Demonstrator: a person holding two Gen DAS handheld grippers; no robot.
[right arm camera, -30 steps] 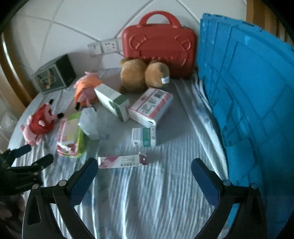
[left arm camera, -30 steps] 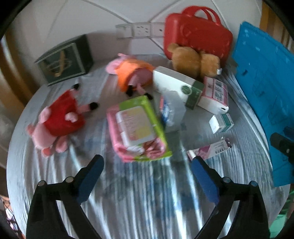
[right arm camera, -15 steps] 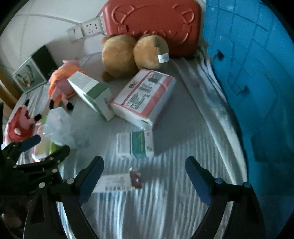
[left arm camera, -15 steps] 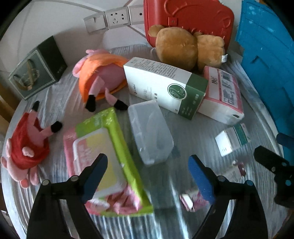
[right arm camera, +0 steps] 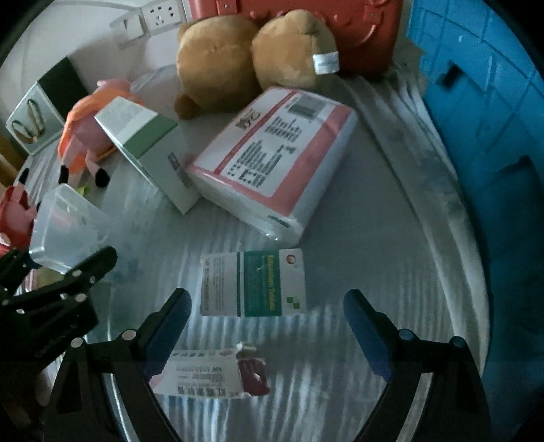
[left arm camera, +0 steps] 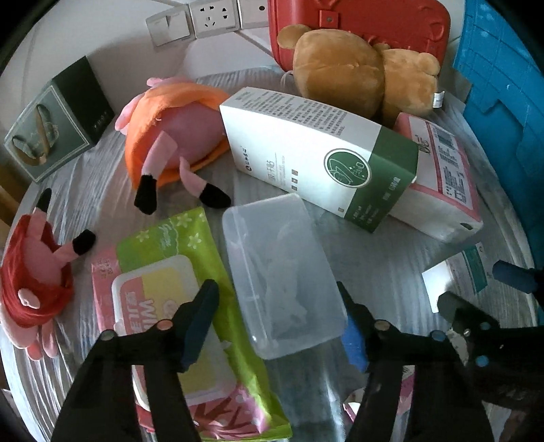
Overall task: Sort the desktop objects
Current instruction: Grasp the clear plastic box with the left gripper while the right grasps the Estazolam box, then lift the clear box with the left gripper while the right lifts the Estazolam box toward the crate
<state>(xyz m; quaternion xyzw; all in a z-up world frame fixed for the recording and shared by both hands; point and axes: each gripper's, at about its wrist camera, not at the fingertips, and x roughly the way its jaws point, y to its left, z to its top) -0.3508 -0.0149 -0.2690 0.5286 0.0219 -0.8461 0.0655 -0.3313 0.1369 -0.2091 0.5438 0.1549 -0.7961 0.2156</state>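
Note:
A clear plastic box (left arm camera: 278,265) lies partly on a green and pink wet-wipes pack (left arm camera: 176,306). My left gripper (left arm camera: 277,306) straddles its near end, jaws closing. The right finger touches the box's edge; a small gap remains at the left finger. In the right wrist view, my right gripper (right arm camera: 267,299) stands open just above the table. A small green and white medicine box (right arm camera: 253,282) sits just beyond its fingertips, and a flat pink and white carton (right arm camera: 204,372) lies between its fingers.
Around these lie a green and white carton (left arm camera: 316,153), a pink tissue pack (right arm camera: 272,159), a brown plush bear (left arm camera: 357,74), two pig plushes (left arm camera: 176,129) (left arm camera: 34,272) and a dark box (left arm camera: 54,129). A red case (left arm camera: 357,20) stands at the back, a blue crate (right arm camera: 482,136) on the right.
Both grippers came down and forward toward the table. The left jaws narrowed around the clear box. The right gripper now hovers over the small medicine box and flat carton.

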